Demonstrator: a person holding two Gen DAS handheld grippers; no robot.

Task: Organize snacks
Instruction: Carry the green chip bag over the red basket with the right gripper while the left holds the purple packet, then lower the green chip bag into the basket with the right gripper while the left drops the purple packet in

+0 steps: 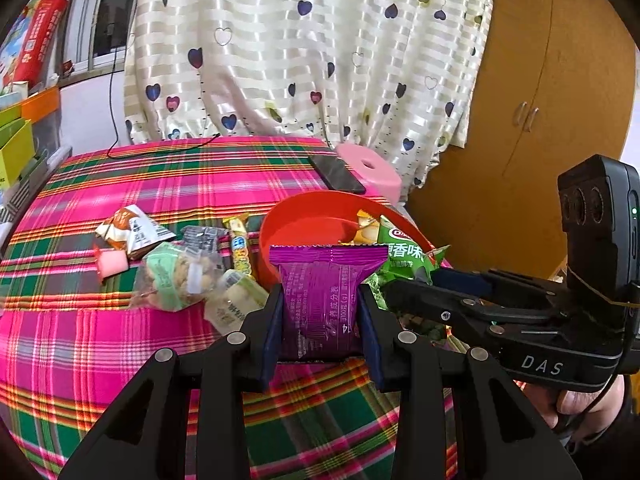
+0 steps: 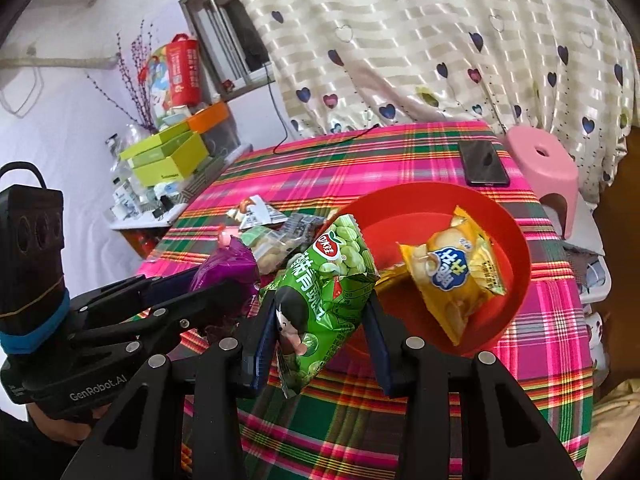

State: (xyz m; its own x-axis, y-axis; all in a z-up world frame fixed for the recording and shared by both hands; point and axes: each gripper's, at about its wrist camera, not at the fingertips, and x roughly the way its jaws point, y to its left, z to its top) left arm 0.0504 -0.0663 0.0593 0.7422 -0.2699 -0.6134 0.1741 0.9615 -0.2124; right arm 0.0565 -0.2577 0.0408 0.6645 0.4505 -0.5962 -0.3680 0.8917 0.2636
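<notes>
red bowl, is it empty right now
No, the red bowl already holds a yellow snack packet, lying inside it in the right wrist view.

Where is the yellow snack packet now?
In the right wrist view, the yellow snack packet lies inside the red bowl, right of the green packet.

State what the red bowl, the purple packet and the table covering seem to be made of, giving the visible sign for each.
Red bowl: probably plastic, smooth and evenly coloured with a soft sheen.
Purple packet: glossy plastic film, likely foil-lined; crimped zigzag top edge, creases.
Table covering: woven plaid cloth, matte, draping over the edge.
</notes>
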